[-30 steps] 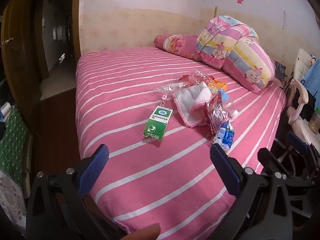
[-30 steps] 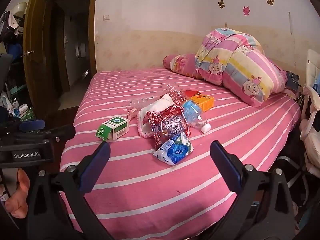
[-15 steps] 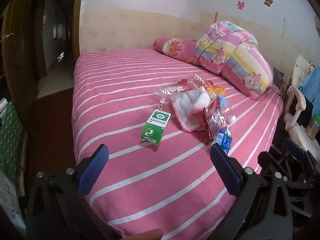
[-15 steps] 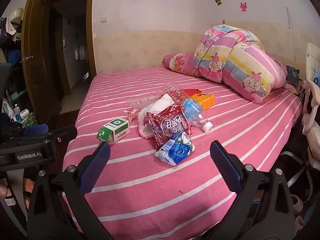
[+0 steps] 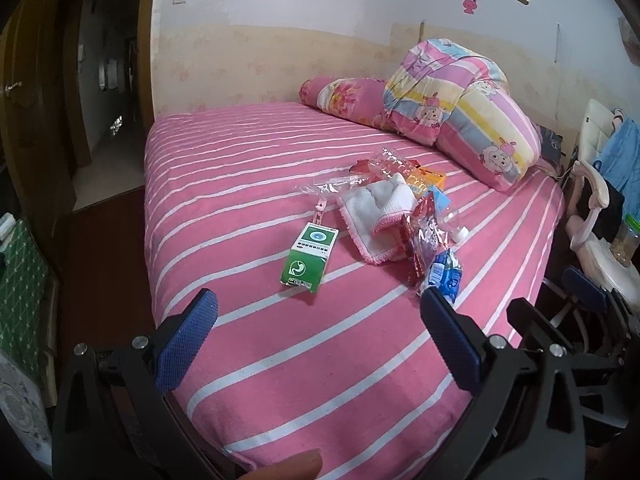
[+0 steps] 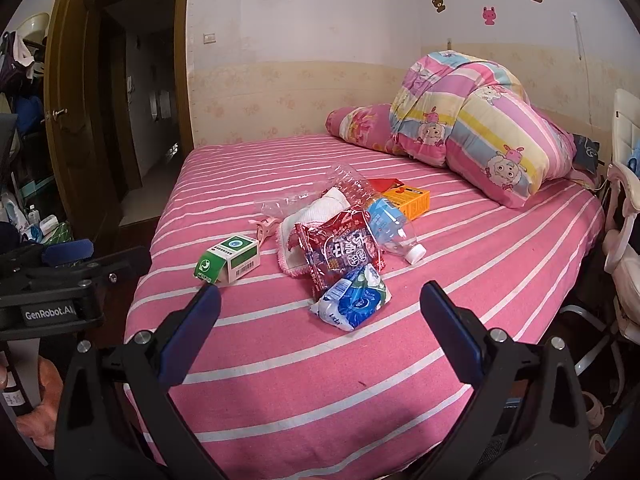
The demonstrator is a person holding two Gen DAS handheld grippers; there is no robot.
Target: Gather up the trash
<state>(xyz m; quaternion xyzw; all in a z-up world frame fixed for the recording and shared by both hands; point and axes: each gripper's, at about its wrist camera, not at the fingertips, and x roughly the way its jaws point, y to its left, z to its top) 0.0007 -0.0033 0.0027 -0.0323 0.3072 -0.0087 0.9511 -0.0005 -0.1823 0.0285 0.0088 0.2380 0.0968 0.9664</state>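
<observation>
Trash lies in a heap mid-bed: a green and white carton (image 5: 310,256) (image 6: 228,258), a red snack bag (image 6: 340,250) (image 5: 424,236), a blue and white packet (image 6: 352,300) (image 5: 444,274), a clear plastic bottle (image 6: 380,216), an orange box (image 6: 408,200) (image 5: 430,178), a clear plastic bag (image 5: 328,186) and a white cloth with pink trim (image 5: 376,208). My left gripper (image 5: 320,332) is open and empty over the bed's near edge. My right gripper (image 6: 320,320) is open and empty, just short of the blue packet.
The pink striped bed (image 6: 480,264) fills both views. A folded quilt (image 6: 472,128) and a pillow (image 5: 340,96) lie at its head. An open door (image 6: 68,120) stands left, a white chair (image 6: 620,220) right. The left gripper's body (image 6: 60,280) shows at the left of the right wrist view.
Both grippers have drifted slightly nearer the trash heap, which sits a bit larger in view. Jaws stay open. Nothing on the bed has moved.
</observation>
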